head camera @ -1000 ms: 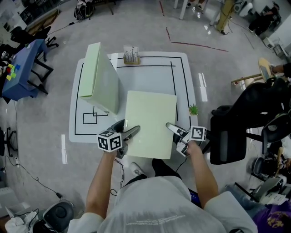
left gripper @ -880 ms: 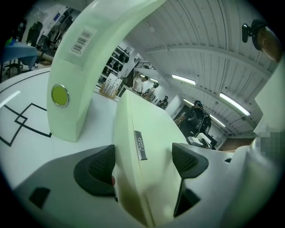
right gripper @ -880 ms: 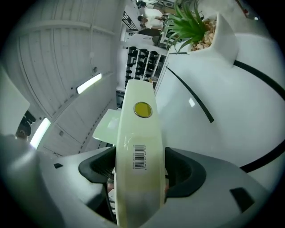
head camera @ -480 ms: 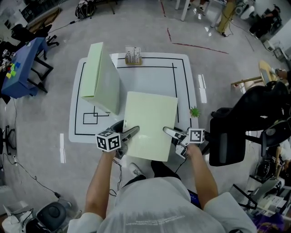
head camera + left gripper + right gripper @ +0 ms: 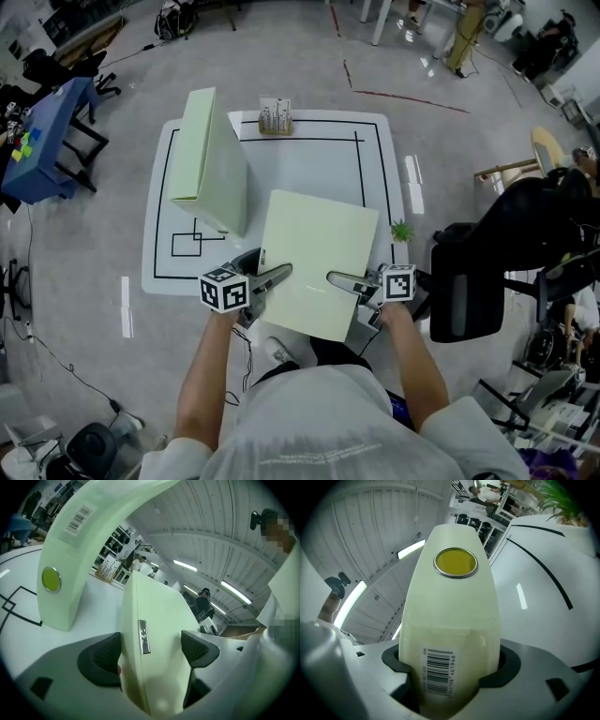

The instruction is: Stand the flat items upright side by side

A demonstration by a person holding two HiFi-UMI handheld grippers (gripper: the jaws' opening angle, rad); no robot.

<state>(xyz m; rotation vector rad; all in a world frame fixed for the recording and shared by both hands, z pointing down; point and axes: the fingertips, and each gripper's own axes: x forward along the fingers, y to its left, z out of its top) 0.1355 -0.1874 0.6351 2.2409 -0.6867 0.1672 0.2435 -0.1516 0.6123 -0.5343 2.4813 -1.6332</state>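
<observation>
A pale green flat box (image 5: 314, 262) hangs over the table's near edge, gripped on both sides. My left gripper (image 5: 279, 275) is shut on its left edge, which shows as a narrow spine (image 5: 140, 634) between the pads. My right gripper (image 5: 337, 279) is shut on its right edge, where a barcode label (image 5: 437, 674) sits between the jaws. Those jaws have just been opening slightly, with the box still between them. A yellow round sticker (image 5: 455, 562) marks that edge. A second green box (image 5: 211, 159) stands upright at the table's left and also shows in the left gripper view (image 5: 84, 550).
The white table (image 5: 319, 159) carries black outline markings. A small holder (image 5: 274, 116) sits at its far edge and a small green plant (image 5: 401, 229) at its right edge. A black chair (image 5: 469, 281) stands close on the right, a blue table (image 5: 42, 141) far left.
My right gripper has shifted left and a little up, and the held box has turned slightly clockwise with its right side lifting. The left gripper has barely moved.
</observation>
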